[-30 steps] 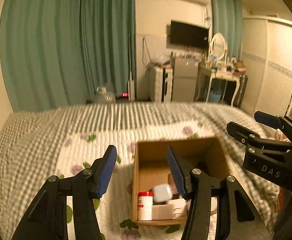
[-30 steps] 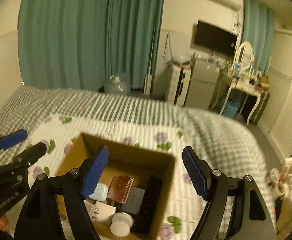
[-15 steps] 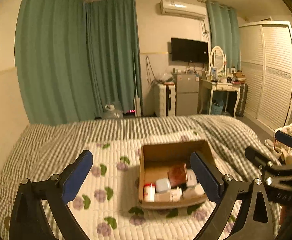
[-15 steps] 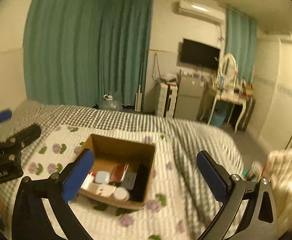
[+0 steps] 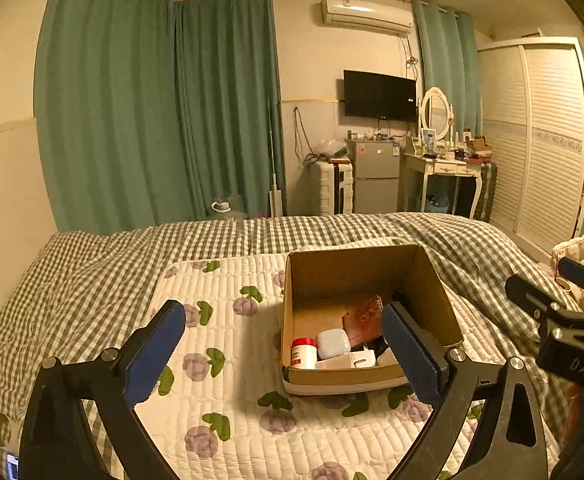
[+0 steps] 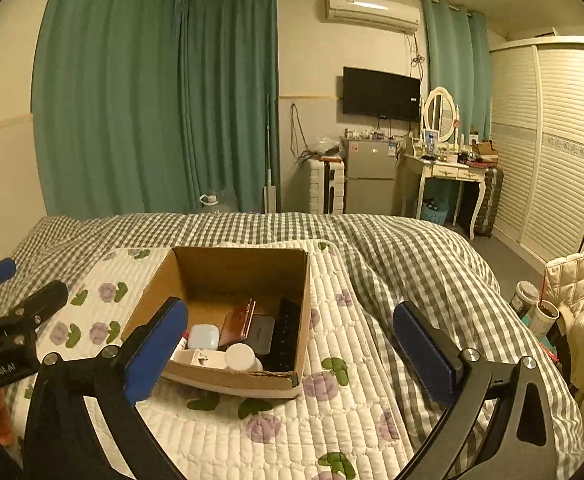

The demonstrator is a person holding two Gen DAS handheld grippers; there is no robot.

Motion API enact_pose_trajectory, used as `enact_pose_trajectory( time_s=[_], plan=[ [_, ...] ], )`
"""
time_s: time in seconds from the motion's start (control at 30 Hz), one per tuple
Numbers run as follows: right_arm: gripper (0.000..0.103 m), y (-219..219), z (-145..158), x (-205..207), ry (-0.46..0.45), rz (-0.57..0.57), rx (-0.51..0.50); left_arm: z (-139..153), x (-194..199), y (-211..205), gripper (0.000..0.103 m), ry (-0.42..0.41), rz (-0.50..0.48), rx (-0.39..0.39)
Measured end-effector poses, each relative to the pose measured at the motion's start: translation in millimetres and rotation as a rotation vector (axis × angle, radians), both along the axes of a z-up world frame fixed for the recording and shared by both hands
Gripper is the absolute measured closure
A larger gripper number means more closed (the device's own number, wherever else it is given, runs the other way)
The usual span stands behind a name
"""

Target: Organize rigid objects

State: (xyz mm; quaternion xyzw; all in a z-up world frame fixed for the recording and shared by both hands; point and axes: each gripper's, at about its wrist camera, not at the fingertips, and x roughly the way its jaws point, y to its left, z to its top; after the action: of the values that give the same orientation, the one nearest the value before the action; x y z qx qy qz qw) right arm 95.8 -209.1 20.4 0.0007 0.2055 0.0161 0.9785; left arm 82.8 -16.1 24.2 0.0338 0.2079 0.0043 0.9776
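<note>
An open cardboard box [image 5: 355, 268] sits on a white quilt with purple flowers [image 5: 228, 396] on the bed; it also shows in the right wrist view [image 6: 236, 268]. Inside lie a red-capped white bottle [image 5: 303, 353], a white earbud case [image 5: 332, 343], a brown wallet [image 5: 363, 316], a white carton [image 5: 349, 360], a black keyboard-like item [image 6: 286, 334] and a round white lid [image 6: 240, 357]. My left gripper [image 5: 284, 354] is open and empty, held back from the box. My right gripper [image 6: 292, 356] is open and empty, also behind the box.
A grey checked blanket [image 6: 411, 256] covers the rest of the bed. Green curtains [image 5: 152, 112], a small fridge [image 5: 373, 176], a dressing table [image 5: 443, 168] and a wardrobe [image 5: 543, 136] stand beyond. A quilted cream item [image 6: 579, 280] and cups [image 6: 531, 304] lie at the right.
Both grippers have pulled back and up from the box and opened wider. The box now appears smaller and farther away, its contents unchanged.
</note>
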Motion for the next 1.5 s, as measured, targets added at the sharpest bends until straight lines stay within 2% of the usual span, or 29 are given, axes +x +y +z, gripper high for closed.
enact_pose_trajectory(
  time_s=[0.87, 1.5],
  plan=[
    [0.000, 14, 0, -10, -0.007, 0.063, -0.032, -7, 1, -3, 0.003, 0.030, -0.012, 0.006],
    [0.000, 11, -8, -4, 0.024, 0.045, -0.036, -5, 1, -2, 0.003, 0.037, -0.015, -0.002]
  ],
)
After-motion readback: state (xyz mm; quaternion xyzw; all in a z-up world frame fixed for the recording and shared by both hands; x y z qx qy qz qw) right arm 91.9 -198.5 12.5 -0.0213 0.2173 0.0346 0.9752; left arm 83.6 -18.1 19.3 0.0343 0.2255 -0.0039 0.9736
